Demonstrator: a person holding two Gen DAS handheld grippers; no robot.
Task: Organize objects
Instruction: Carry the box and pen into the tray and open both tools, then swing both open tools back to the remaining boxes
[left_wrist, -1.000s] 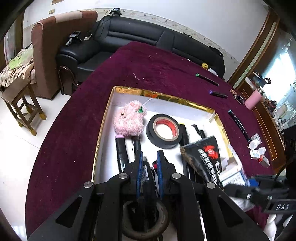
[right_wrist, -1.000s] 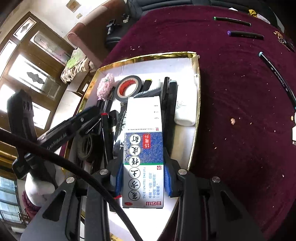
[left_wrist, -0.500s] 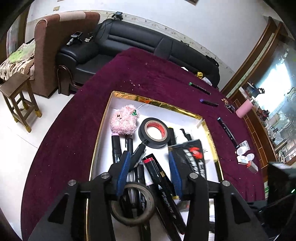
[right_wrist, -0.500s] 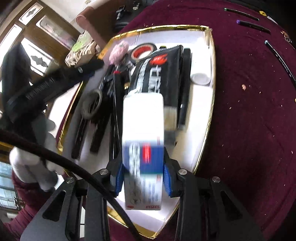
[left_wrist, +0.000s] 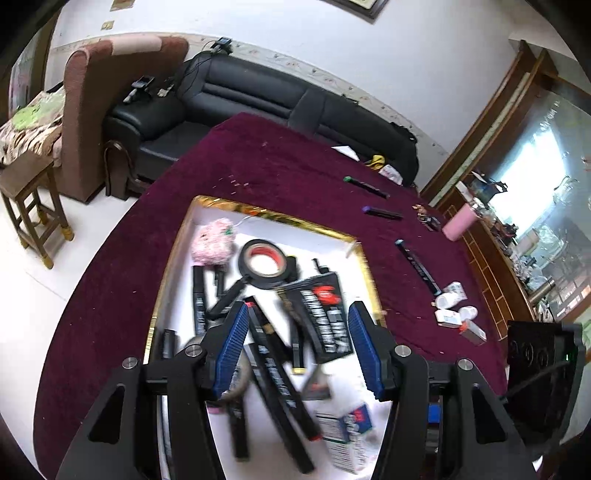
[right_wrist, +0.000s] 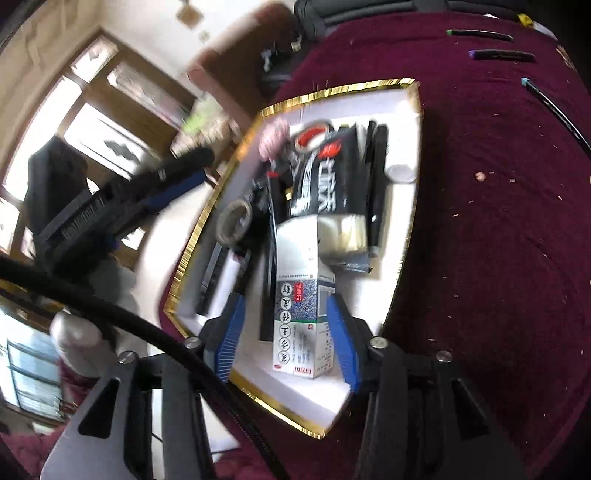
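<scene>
Left gripper (left_wrist: 295, 347) hanging over the gold-rimmed tray (left_wrist: 258, 213) with jaws having just been opening, now standing apart, nothing clamped between the blue pads, markers lying loose below. Right gripper (right_wrist: 284, 339) likewise having just been opening, pads standing clear on either side of the white and blue box (right_wrist: 303, 325), now lying in the near end of the tray and seemingly released. Judging progress as well past halfway: already sitting in the tray are one pink fluffy ball (left_wrist: 214, 242), one black tape roll (left_wrist: 263, 263), one paler tape ring (right_wrist: 234, 221), one black packet with white lettering (left_wrist: 325, 317), one white round-ended bottle (right_wrist: 400, 162) and a heap of black markers (left_wrist: 275, 369), too blurred and overlapping for a firm count. Still waiting on the maroon desk (left_wrist: 288, 162), well apart from the tray: three pens, namely one green-capped (left_wrist: 364, 184), one purple-capped (left_wrist: 382, 211) and one long blue-tipped (left_wrist: 417, 266); a cluster of small white bottles and boxes (left_wrist: 456, 314), about five though hard to separate; one pink cylinder (left_wrist: 458, 225) near the far edge; something small beside it, possibly keys. Probably leaving those strays to be gathered next.
</scene>
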